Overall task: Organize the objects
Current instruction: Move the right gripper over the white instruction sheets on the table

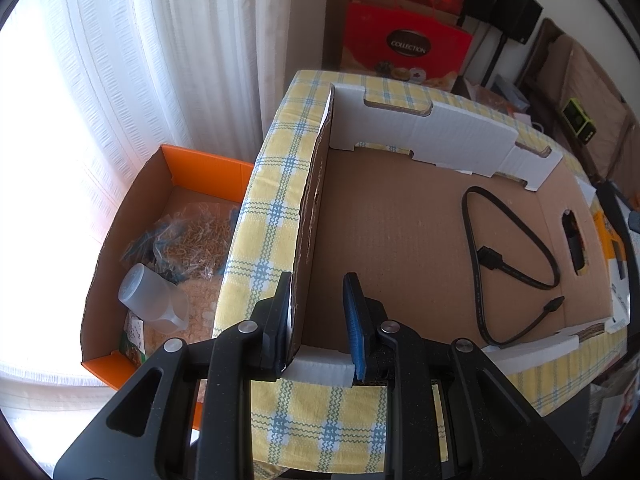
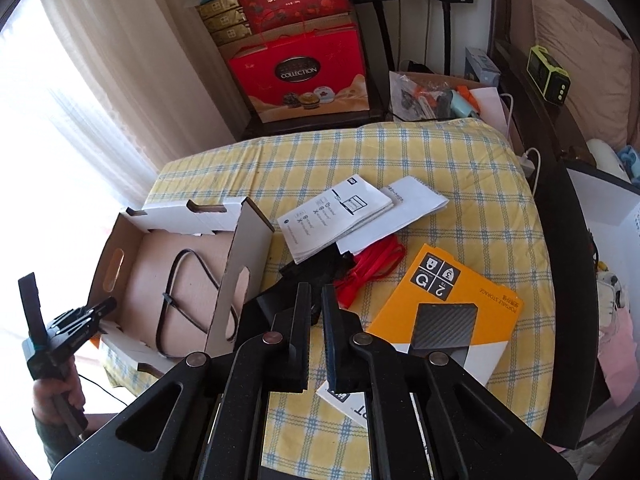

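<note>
The near corner of the cardboard box [image 1: 380,220] on the checked desk [image 1: 280,208] is clamped by the left gripper [image 1: 316,320]. A black cable [image 1: 516,240] lies inside the box. The right gripper [image 2: 316,312] is clenched on a black cable bundle [image 2: 316,268], beside red cords [image 2: 372,268], leaflets [image 2: 340,216] and an orange package [image 2: 448,304].

Your counter [image 2: 472,184] wears a yellow checked cloth. On it lie an open cardboard tray [image 2: 252,240], folded leaflets [image 2: 340,216], a red cable [image 2: 372,268] and an orange box [image 2: 452,308].

"COLLECTION" on the red gift box [image 2: 304,76] — "PORTABLE STORAGE" on the orange box [image 2: 448,300].
</note>
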A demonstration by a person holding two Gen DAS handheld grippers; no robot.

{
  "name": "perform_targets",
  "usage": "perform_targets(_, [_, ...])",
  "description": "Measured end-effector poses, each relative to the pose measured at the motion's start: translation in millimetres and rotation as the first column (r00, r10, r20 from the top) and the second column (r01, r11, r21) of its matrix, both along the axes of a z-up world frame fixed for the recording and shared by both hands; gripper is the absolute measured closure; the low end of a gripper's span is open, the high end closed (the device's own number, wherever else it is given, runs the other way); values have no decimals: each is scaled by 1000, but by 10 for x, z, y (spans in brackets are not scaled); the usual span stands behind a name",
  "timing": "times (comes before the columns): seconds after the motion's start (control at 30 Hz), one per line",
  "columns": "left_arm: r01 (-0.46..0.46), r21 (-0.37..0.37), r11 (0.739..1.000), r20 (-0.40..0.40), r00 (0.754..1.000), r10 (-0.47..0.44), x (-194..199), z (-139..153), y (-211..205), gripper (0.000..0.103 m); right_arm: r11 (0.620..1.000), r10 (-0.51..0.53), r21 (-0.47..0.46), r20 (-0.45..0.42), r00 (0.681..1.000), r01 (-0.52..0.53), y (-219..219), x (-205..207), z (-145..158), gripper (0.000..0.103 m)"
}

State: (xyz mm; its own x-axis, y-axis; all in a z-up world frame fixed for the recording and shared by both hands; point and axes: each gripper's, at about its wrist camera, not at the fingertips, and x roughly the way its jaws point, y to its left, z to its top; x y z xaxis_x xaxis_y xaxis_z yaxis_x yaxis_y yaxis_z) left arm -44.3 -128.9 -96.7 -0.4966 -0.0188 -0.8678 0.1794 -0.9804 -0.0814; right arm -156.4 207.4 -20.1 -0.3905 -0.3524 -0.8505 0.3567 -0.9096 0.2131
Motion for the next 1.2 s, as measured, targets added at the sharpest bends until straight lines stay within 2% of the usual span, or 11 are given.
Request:
perform_targets(0.1, [0,1,1000,0,1000,0,-4,-1,0,81,999,0,41,23,1000,-1,-99,-95,-149,89])
perform_targets(0.17, [-1,1,1000,1,1000,1,-4,0,1,81,998,-6,60,42,999,3,-160,-164,-272,81])
perform_targets(0.33, [0,1,1000,1,1000,0,0,-2,2,81,997,-20,76,88,996,14,-300,-308,-496,80])
perform_targets(0.4, [0,2,1000,1,1000,0,3,-1,4,81,996,-34,88,92,995,26,-334,-357,-541,76])
perform_targets(0.47, [1,5,1000,0,1000,-1,7,-1,10,81,996,-50,78,97,994,42,-324,-396,-544,71])
perform_targets(0.63, [1,6,1000,0,1000,-1,8,-2,2,81,997,-81,27,91,993,79,-227,-478,-421,71])
perform_targets(0.7, [2,9,1000,-1,1000,-2,11,-1,-2,81,995,-100,15,84,991,99,-178,-527,-372,68])
perform_targets(0.77, [3,10,1000,-1,1000,-3,14,-2,-4,81,993,-118,23,77,990,117,-133,-579,-338,60])
perform_targets(1.07, [3,11,1000,-1,1000,-3,15,-2,-7,81,993,-115,6,101,988,115,-53,-594,-408,58])
perform_targets(1.2, [5,13,1000,0,1000,-5,5,6,-22,81,988,-154,14,107,982,154,-19,-672,-461,58])
